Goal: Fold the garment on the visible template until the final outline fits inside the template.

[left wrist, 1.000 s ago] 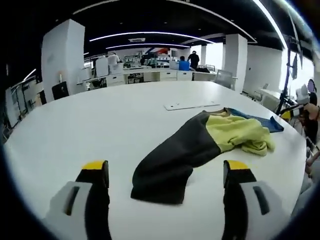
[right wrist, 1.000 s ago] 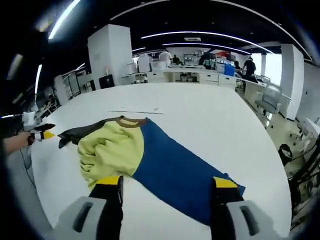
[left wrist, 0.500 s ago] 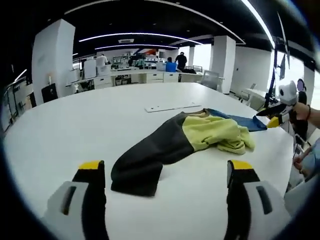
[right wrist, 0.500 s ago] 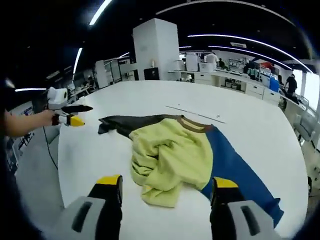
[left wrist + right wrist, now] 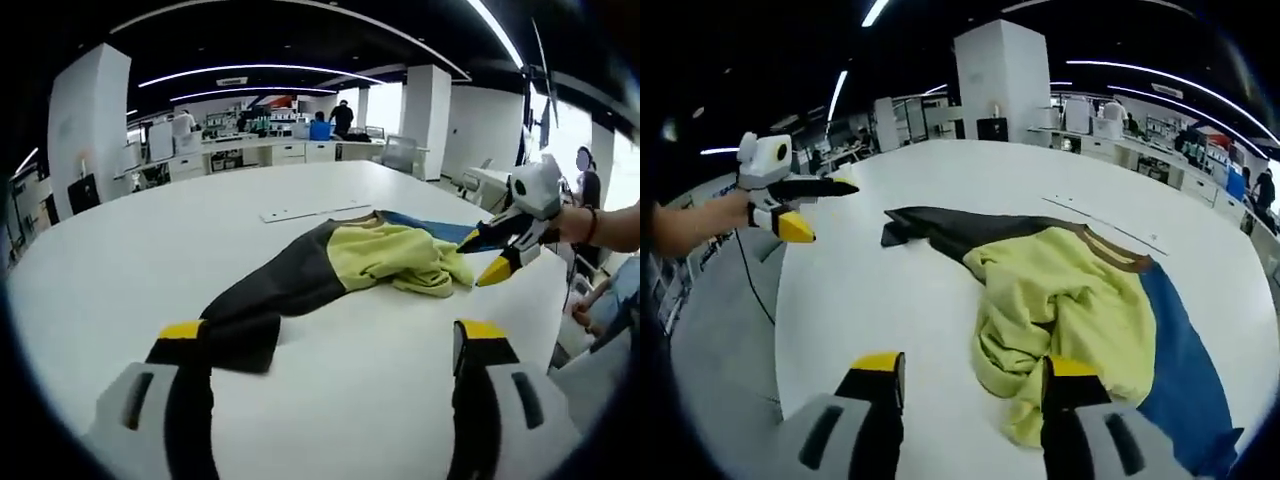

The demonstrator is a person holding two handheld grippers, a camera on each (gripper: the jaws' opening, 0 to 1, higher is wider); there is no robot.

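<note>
A crumpled garment (image 5: 340,272) lies spread across a broad white counter (image 5: 200,240) in an open-plan office, its yellow-green body bunched in the middle, one black sleeve (image 5: 265,305) stretched to one side of the body and a blue sleeve (image 5: 1185,350) to the other. In the left gripper view, the left hand-held gripper (image 5: 335,345) hovers low over the counter with its yellow-tipped jaws spread wide and nothing between them; the cuff of the black sleeve lies just beside its left jaw. In the right gripper view, the right hand-held gripper (image 5: 975,370) is likewise open and empty-handed, its right jaw at the edge of the yellow-green folds, though contact cannot be told. Beyond the garment's brown collar (image 5: 1120,250) a thin flat white strip (image 5: 310,211) rests on the counter. Each gripper appears in the other's view, held out over the counter's edge by a person's hand (image 5: 735,212). Desks and a white pillar (image 5: 1010,75) stand behind the counter.
</note>
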